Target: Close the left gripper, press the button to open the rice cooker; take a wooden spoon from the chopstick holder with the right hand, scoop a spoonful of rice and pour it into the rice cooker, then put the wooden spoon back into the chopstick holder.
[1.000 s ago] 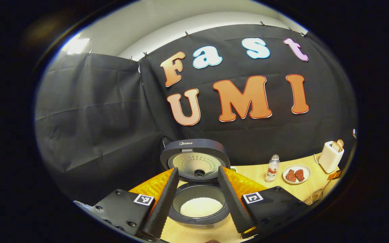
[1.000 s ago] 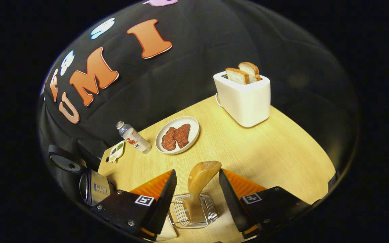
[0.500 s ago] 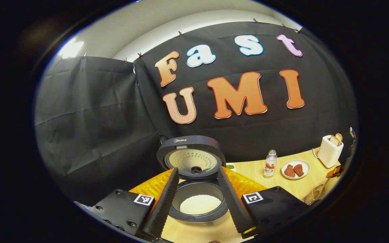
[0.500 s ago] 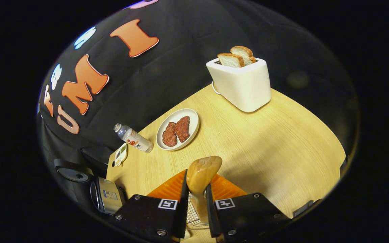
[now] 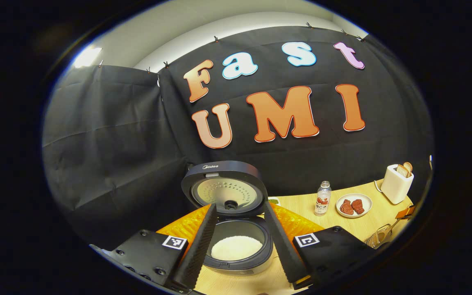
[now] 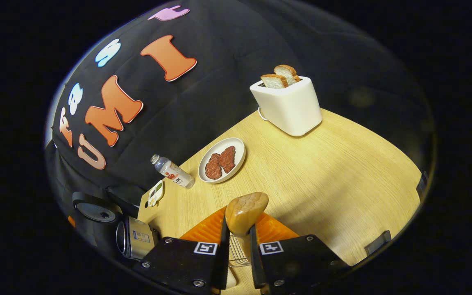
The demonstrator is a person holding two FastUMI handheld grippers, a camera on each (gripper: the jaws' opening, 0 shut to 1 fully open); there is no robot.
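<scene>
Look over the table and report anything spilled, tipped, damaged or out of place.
Nothing stands out. The rice cooker stands open with its rice inside the pot, none on the table. The bottle, the plate and the toaster stand upright and tidy. The right hand-held gripper is clamped on the wooden spoon.

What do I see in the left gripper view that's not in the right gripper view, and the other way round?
Left gripper view: white rice inside the open rice cooker, between the open left gripper fingers. Right gripper view: the wooden spoon pinched in the right gripper. Both: the toaster, the plate of meat and the bottle.
</scene>
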